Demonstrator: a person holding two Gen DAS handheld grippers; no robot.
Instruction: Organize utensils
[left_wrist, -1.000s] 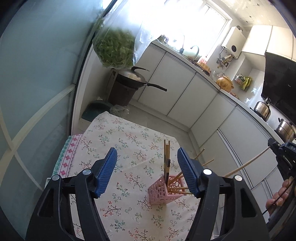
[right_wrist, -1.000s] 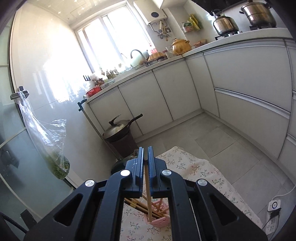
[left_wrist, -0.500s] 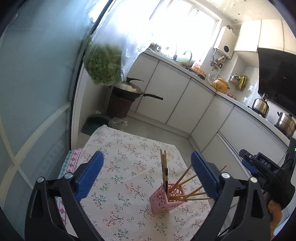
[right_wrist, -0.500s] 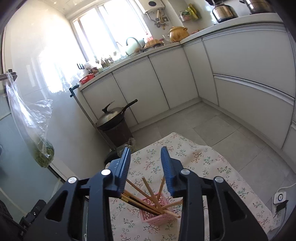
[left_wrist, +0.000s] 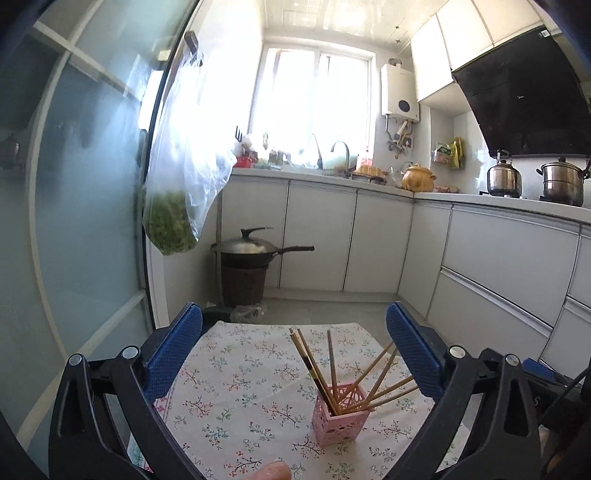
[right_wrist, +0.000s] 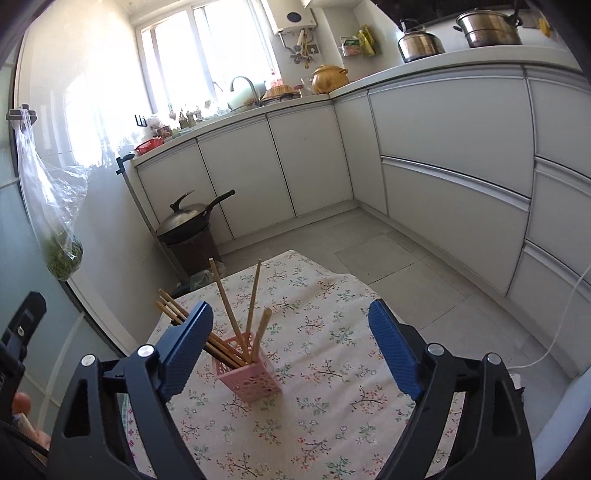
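Left wrist view alone: fingertip (left_wrist: 271, 469) at bottom edge; left gripper (left_wrist: 293, 360), right gripper (right_wrist: 290, 349) both released, empty.

The pink holder (left_wrist: 340, 415) stands upright low and right of centre in my left view, on the flowered cloth. It is a small square cup with cut-out lattice walls. Chopsticks (left_wrist: 332, 369) fill it, thin tan sticks with their ends down inside, fanning out above the rim: some lean left, one stands near upright, several splay right. In my right view the holder (right_wrist: 246, 373) sits low, left of centre, its sticks (right_wrist: 229, 314) leaning up and leftward.
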